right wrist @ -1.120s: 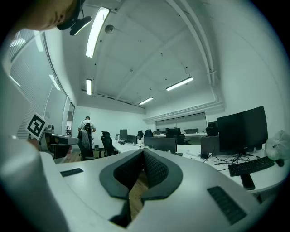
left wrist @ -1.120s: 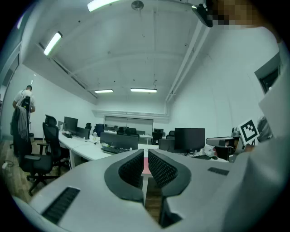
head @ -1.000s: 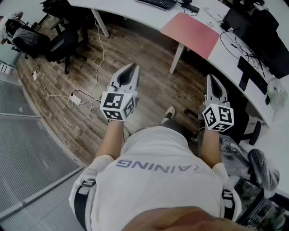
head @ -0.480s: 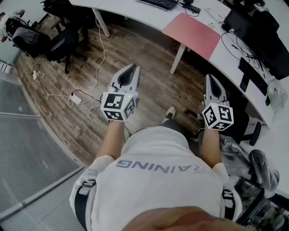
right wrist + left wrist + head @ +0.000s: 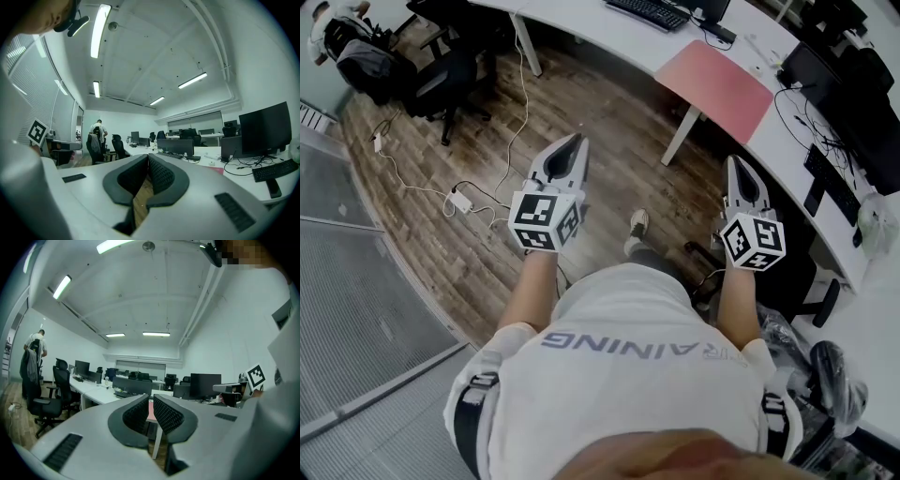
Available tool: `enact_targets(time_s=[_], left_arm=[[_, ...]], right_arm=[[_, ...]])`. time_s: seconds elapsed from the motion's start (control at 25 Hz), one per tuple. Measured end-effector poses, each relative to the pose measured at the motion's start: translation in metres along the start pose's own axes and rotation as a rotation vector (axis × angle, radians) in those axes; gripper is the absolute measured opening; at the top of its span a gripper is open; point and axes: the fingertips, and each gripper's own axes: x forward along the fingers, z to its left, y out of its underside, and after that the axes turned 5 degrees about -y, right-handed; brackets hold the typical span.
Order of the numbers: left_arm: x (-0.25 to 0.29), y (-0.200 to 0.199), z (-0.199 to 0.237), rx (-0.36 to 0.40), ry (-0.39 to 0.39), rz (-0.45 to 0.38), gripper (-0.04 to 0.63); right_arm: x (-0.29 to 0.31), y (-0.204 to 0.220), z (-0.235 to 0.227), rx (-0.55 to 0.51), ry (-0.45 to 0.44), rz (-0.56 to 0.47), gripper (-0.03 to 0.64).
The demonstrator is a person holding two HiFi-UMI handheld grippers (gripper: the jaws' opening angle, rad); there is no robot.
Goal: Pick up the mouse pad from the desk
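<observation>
Nearest, low in the centre of the head view, held level above the wooden floor [image 5: 581, 103]: the left gripper [image 5: 577, 139] with jaws drawn almost together, the right gripper [image 5: 737, 161] fully clenched, nothing between the jaws of either. Further up and right of centre, well apart from both: the mouse pad [image 5: 720, 77], a pink rectangle lying flat on the white desk [image 5: 609, 33], near side seemingly at the desk's front edge, above a white desk leg [image 5: 680, 141]. Probably thin, light and soft, so likely to bend and hang down when lifted by one side; perhaps with a grippy underside, so hard to get a jaw under it in the middle. Better to open the jaws first, then pinch the near side where it meets the desk's edge, maybe after dragging it a little over that edge; two corners together for less sagging. Plenty of free room on the floor side for the approach. More care needed beyond the pad: a keyboard [image 5: 654, 9] at the top of the frame, black cables [image 5: 792, 98] just to the right of the pad.
</observation>
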Motion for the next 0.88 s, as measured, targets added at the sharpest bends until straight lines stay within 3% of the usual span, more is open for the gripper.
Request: enact_targets(time_s=[0.56, 0.88], left_arm=[[0.103, -0.035, 0.064, -0.003, -0.114, 0.006, 0.055], [0.214, -0.042, 0.045, 0.025, -0.050, 0.047, 0.055]], right_arm=[[0.148, -0.026, -0.053, 0.029, -0.088, 0.002, 0.023], [0.194, -0.032, -0.141, 0.070, -0.014, -0.011, 0.023]])
